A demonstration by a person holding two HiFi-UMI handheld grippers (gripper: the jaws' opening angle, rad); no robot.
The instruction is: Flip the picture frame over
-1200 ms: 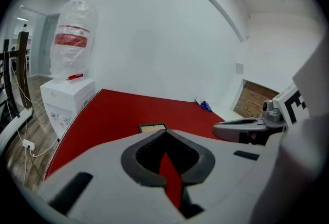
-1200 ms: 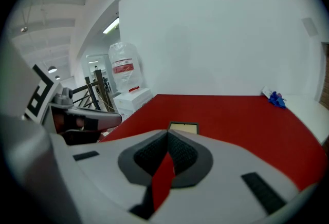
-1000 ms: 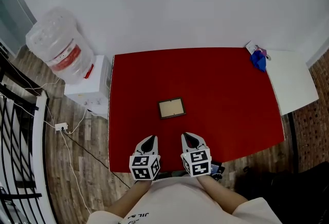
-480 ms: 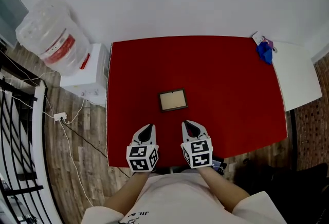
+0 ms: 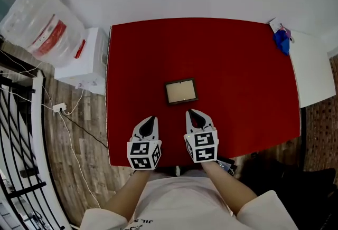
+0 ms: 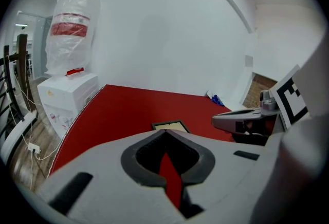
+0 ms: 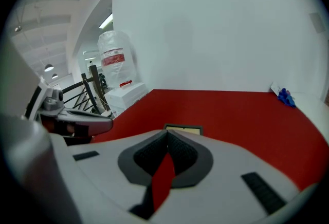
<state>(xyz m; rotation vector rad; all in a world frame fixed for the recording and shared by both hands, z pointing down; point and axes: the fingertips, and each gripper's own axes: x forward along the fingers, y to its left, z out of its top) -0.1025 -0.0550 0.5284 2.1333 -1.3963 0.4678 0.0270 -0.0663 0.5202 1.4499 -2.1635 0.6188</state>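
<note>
My left gripper (image 5: 150, 121) and right gripper (image 5: 193, 115) have their jaws pressed together on nothing, tips just short of the picture frame (image 5: 181, 91), which lies flat near the middle of the red table (image 5: 243, 65). Shut like this, I judge they could shove the thin frame along instead of catching an edge. My forearms reach forward side by side, grippers tilted down

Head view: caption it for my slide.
Left tongs and right tongs, both shut, point at a small picture frame lying flat on a red table.
</note>
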